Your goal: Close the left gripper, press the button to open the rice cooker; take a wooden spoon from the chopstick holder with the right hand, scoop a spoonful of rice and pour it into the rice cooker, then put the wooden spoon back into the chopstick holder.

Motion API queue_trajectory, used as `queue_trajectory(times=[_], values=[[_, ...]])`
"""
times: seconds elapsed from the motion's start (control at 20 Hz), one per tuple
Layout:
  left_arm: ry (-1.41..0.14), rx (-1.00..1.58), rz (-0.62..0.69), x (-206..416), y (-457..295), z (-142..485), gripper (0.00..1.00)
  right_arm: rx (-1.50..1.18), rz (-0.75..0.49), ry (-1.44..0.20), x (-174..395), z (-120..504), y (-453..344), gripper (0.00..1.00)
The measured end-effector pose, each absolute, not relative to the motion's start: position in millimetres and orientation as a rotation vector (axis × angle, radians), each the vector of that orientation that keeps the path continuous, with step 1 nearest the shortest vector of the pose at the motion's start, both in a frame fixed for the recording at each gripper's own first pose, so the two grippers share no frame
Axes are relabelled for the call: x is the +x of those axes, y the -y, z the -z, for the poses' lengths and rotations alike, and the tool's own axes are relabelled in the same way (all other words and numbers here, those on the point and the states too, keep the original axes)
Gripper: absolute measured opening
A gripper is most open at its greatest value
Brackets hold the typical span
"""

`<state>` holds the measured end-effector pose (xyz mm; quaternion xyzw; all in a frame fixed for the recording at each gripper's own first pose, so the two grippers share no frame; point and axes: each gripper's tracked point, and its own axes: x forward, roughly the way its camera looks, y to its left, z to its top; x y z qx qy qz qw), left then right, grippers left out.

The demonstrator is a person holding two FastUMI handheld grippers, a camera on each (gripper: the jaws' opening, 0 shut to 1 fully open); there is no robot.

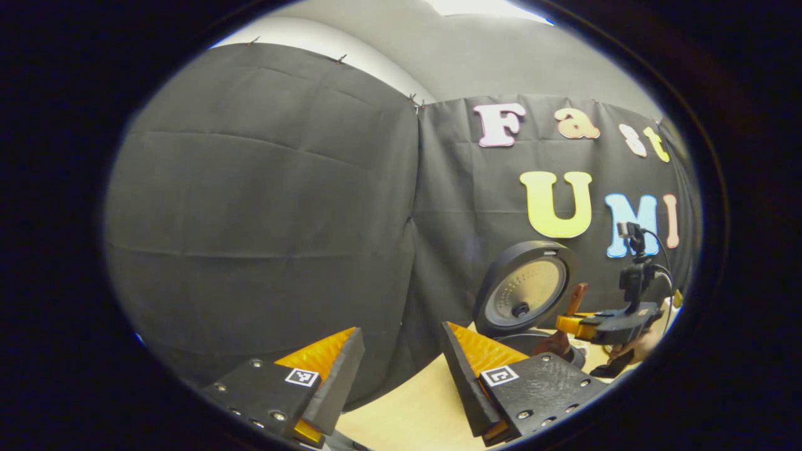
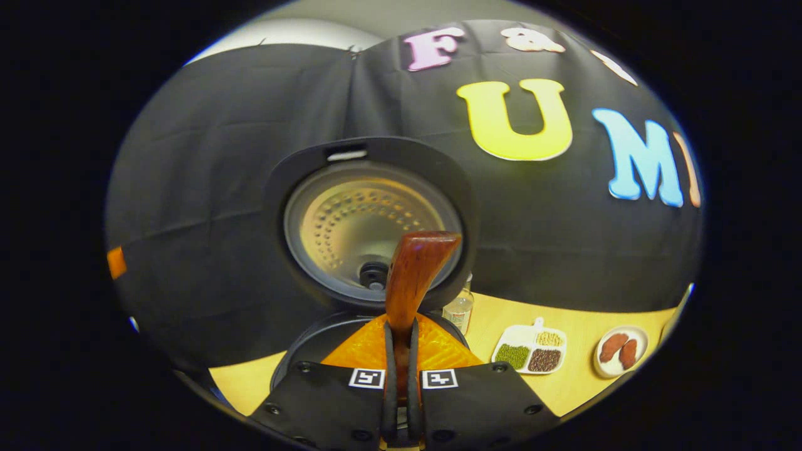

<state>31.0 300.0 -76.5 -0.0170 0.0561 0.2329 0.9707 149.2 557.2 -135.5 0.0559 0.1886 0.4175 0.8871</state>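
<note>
The right gripper (image 2: 401, 351) has its jaws narrowed onto the wooden spoon (image 2: 413, 275), pressing its handle from both sides. The handle runs up and away from the jaws, its end tilted right, in front of the rice cooker (image 2: 369, 219), whose lid stands open. The left gripper (image 1: 401, 363) hovers above the tabletop (image 1: 413, 407), jaws wide and holding nothing, facing the booth wall.
</note>
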Motion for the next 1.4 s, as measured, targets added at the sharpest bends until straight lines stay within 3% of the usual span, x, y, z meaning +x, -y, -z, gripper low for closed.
queue_trajectory(times=[0.65, 1.4], values=[[-0.075, -0.039, -0.334, 81, -246, 60, 0.77, 0.554, -0.659, -0.484, 189, 94, -448, 0.08], [-0.037, -0.057, -0.149, 141, -166, 47, 0.77, 0.601, -0.324, -0.458, 208, 118, -264, 0.08]])
